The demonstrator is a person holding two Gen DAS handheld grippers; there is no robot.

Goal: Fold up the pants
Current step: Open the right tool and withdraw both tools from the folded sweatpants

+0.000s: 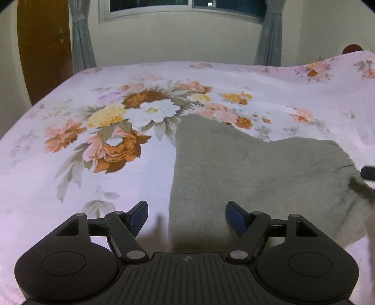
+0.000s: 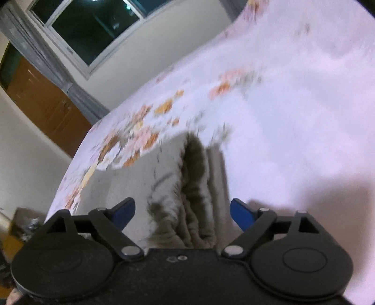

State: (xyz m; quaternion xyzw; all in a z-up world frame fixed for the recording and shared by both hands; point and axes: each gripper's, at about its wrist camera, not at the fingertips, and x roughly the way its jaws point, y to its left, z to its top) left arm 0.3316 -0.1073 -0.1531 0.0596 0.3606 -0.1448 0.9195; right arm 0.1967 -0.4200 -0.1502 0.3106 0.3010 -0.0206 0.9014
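Observation:
Grey pants lie folded on a floral bed sheet. My left gripper is open, just above the near left edge of the pants, holding nothing. In the blurred right wrist view the pants show bunched folds at one end. My right gripper is open, its fingers on either side of that bunched end, not closed on it. A dark tip of the right gripper shows at the right edge of the left wrist view, beside the pants.
The bed fills both views, with its far edge near a wall with a window and grey curtains. A brown wooden door stands at the left. The sheet rises over a hump at the far right.

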